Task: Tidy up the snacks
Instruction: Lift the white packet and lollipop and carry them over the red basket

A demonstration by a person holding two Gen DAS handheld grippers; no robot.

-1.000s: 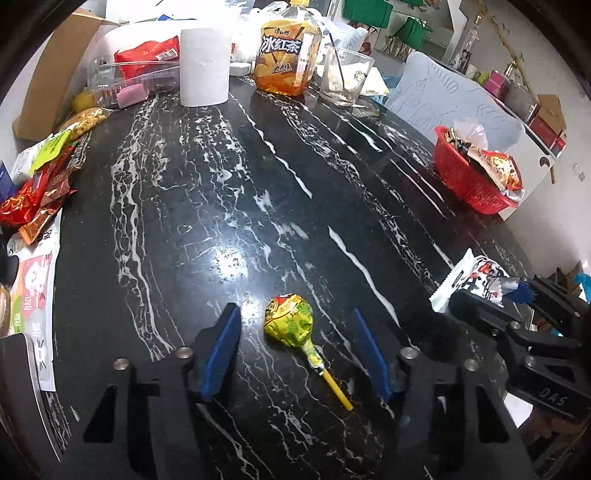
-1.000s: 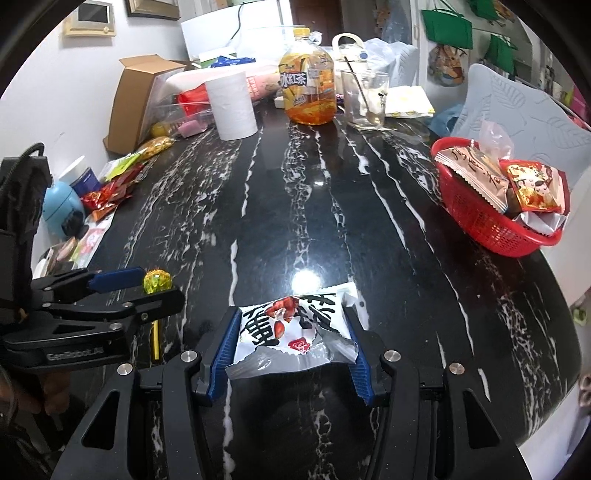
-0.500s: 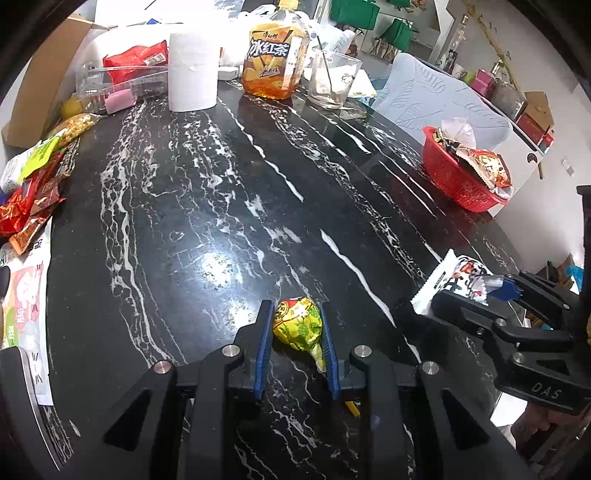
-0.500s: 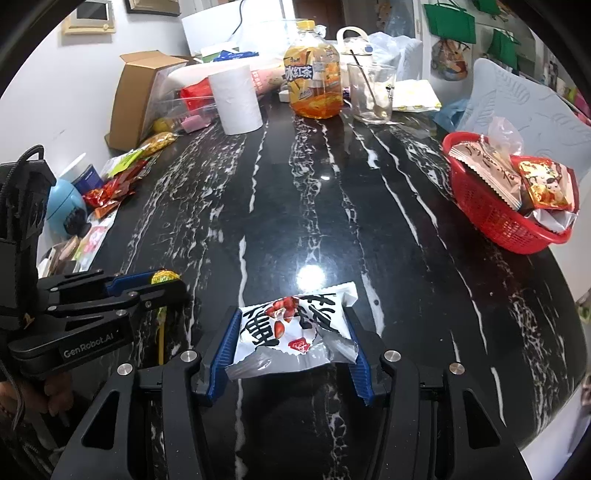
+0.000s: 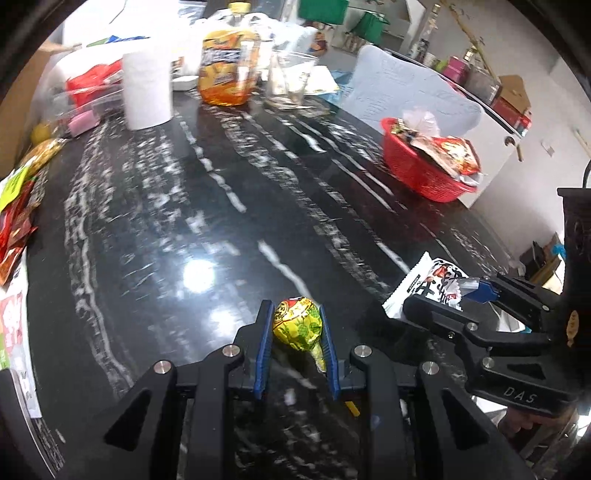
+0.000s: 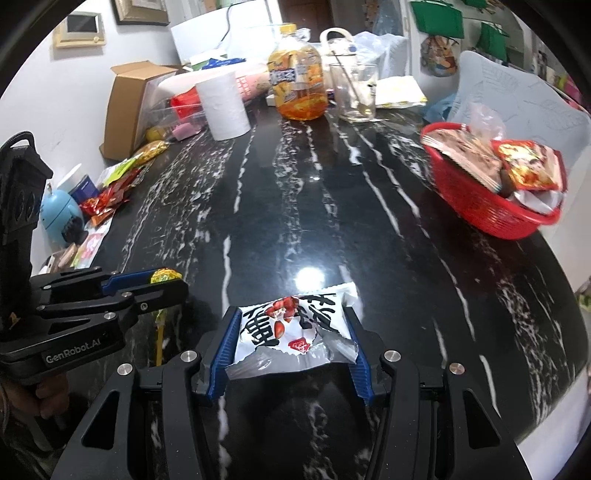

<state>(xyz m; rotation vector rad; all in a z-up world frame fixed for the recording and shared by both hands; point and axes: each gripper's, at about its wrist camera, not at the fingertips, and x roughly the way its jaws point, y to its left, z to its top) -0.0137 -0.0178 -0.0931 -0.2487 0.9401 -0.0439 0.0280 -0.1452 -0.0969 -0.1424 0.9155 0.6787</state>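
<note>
Between the blue pads of the left tongs (image 5: 296, 325) sits a lollipop (image 5: 297, 324) in a yellow-green wrapper; the pads are clamped on its head from both sides, and its yellow stick (image 5: 351, 408) projects back under the tongs, above the surface. Seen from the right wrist view, the same lollipop (image 6: 165, 276) shows only as a yellow patch at the tips of the left tongs, with the stick hanging below. The right tongs (image 6: 291, 334) are clamped on a white snack packet (image 6: 291, 332) printed with black characters and red peanuts; both pads press its side edges and the packet buckles slightly between them. In the left wrist view this packet (image 5: 430, 286) is held just right of the lollipop, the two items near each other but apart. A hand (image 6: 48, 398) grips the handle of the left tongs. The surface (image 6: 314, 206) is black marble with white veins. Near its far right edge stands a red basket (image 6: 487, 210) filled with snack packets. Along its far edge stand a paper roll (image 6: 223, 105), an orange drink bottle (image 6: 297, 88) and a glass beaker (image 6: 354, 98). Loose snack wrappers (image 6: 110, 194) lie along the left edge, beside a cardboard box (image 6: 127, 107). Green bags (image 6: 436, 16) hang on the back wall.
</note>
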